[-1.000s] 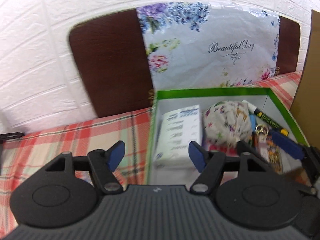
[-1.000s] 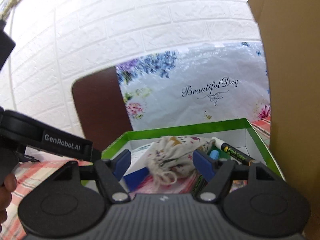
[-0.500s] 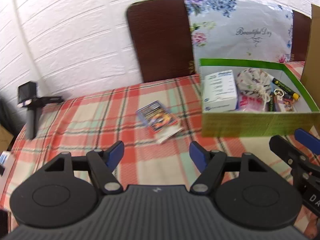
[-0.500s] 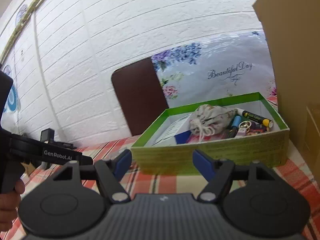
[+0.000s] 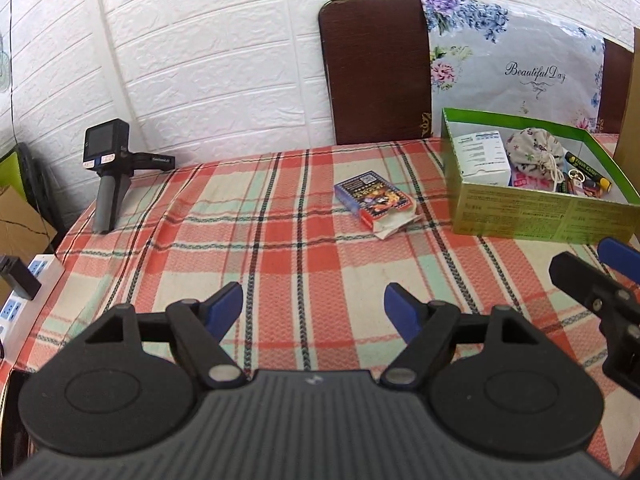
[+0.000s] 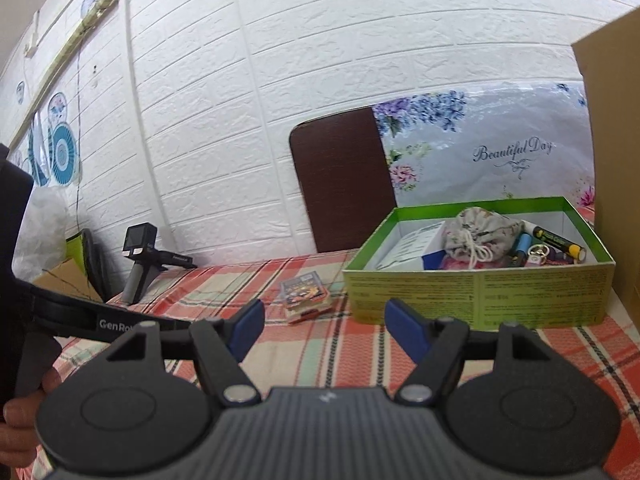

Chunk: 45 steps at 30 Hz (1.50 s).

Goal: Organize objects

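Both grippers hang over the near part of the bench, which wears a red, green and cream plaid cloth. Left gripper: jaws empty and opening wider. Right gripper: jaws apart, nothing between them.

Task's remaining loose item, by my reading: a small blue-and-red printed card box, lying flat near the middle of the bench with a torn paper flap at its near end. It sits ahead of the left jaws and slightly to their right, well apart from them; long axis runs diagonally, far-left to near-right. From the right gripper it lies ahead and a little left, just beside the left wall of the container. Which hand is nearer I cannot settle; the left faces it more squarely.

Container: open green cardboard box at the far right of the bench. Inside: a white printed carton at its left end, a floral drawstring cloth pouch in the middle, a black-and-yellow marker and small key-ring oddments at right.

Spare grey handheld gripper stands at the far left corner.
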Motion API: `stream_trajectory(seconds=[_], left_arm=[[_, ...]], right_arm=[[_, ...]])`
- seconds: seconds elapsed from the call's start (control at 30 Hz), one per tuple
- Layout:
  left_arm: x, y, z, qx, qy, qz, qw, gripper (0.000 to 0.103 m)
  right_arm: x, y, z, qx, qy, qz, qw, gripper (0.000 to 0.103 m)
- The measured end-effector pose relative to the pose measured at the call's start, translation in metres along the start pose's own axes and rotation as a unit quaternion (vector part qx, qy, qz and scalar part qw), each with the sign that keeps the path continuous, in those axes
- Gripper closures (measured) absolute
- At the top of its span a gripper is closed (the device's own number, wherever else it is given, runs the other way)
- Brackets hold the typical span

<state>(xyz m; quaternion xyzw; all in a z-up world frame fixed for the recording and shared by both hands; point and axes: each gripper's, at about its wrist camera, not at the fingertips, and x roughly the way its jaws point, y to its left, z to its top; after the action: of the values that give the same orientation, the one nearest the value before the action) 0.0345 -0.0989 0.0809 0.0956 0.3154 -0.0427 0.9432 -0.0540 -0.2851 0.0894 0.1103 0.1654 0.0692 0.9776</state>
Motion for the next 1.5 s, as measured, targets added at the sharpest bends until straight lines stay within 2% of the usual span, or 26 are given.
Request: stream_trajectory(seconds=[0.43, 0.53, 0.67, 0.73, 0.87, 1.0, 1.2, 1.27, 1.33, 1.5], left_arm=[[0.011, 0.035, -0.009, -0.039, 0.01, 0.002, 0.9992, 0.024], [0.022, 0.048, -0.013, -0.054, 0.02, 0.003, 0.9984, 0.024], [0.041, 0.066, -0.022, -0.074, 0.043, 0.011, 0.9963, 0.024], [0.05, 0.077, -0.027, -0.09, 0.056, 0.013, 0.9943, 0.024], [0.067, 0.096, -0.034, -0.118, 0.074, 0.019, 0.9901, 0.024], [0.077, 0.109, -0.037, -0.134, 0.082, 0.024, 0.9872, 0.024], [0.086, 0.12, -0.042, -0.139, 0.086, 0.04, 0.9857, 0.024], [0.086, 0.123, -0.042, -0.141, 0.087, 0.043, 0.9852, 0.024], [0.086, 0.125, -0.041, -0.144, 0.087, 0.043, 0.9849, 0.024], [0.086, 0.125, -0.042, -0.143, 0.089, 0.048, 0.9845, 0.024]], right_arm=[[0.016, 0.04, -0.006, -0.048, 0.03, 0.019, 0.998, 0.034], [0.028, 0.047, -0.012, -0.059, 0.046, 0.026, 0.997, 0.037], [0.05, 0.059, -0.02, -0.076, 0.079, 0.04, 0.993, 0.047], [0.064, 0.064, -0.022, -0.089, 0.087, 0.041, 0.991, 0.047], [0.106, 0.075, -0.011, -0.118, 0.091, 0.028, 0.988, 0.045], [0.167, 0.081, 0.011, -0.156, 0.1, 0.007, 0.983, 0.032], [0.26, 0.068, 0.023, -0.156, 0.18, -0.037, 0.971, 0.027], [0.279, 0.06, 0.017, -0.155, 0.21, -0.049, 0.964, 0.032], [0.279, 0.056, 0.011, -0.13, 0.213, -0.04, 0.967, 0.04], [0.239, 0.071, -0.01, -0.146, 0.204, 0.014, 0.968, 0.041]])
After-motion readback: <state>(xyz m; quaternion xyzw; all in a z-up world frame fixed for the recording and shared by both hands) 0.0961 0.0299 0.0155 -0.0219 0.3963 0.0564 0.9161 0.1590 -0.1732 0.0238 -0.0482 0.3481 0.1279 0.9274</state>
